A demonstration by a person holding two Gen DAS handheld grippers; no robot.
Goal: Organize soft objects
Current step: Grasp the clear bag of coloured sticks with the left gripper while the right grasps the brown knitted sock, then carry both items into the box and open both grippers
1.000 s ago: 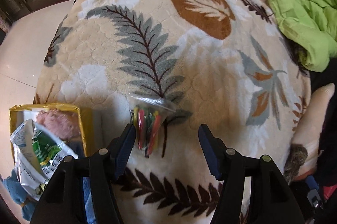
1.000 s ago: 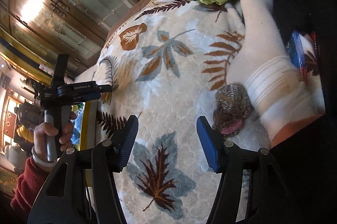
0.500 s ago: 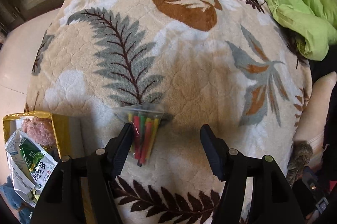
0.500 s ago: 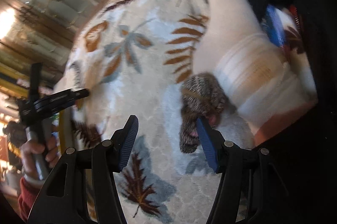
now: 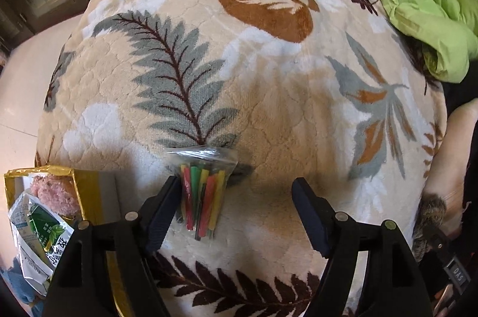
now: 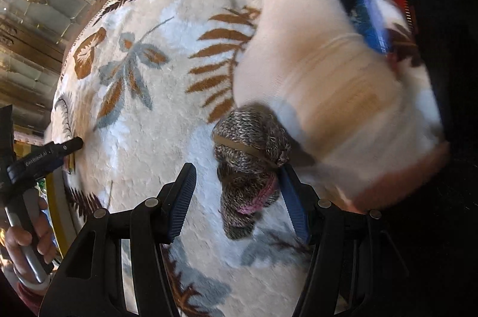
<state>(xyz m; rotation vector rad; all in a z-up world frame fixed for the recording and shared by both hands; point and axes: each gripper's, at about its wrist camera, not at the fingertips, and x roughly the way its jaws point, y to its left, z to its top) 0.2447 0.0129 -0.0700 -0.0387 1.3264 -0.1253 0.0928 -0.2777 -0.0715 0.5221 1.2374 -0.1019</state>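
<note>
While the right hand-held gripper (image 6: 236, 197) was held open around the knitted sock bundle (image 6: 249, 167) on the blanket (image 6: 143, 138), beside the white sock (image 6: 313, 72), it should've been lowered further, then clenched mid-bundle. Left hand-held gripper (image 5: 236, 209) was just opened wider; bag of sticks (image 5: 203, 191) touched its left jaw.

My blanket (image 5: 269, 96) is plush, matt fleece; the clear bag (image 5: 203, 185) is glossy plastic; the rolled sock (image 6: 248, 167) is coarse marled knit; the box (image 5: 86, 191) has shiny gold foil card; my hand-held gripper (image 5: 236, 209) is matt black plastic
</note>
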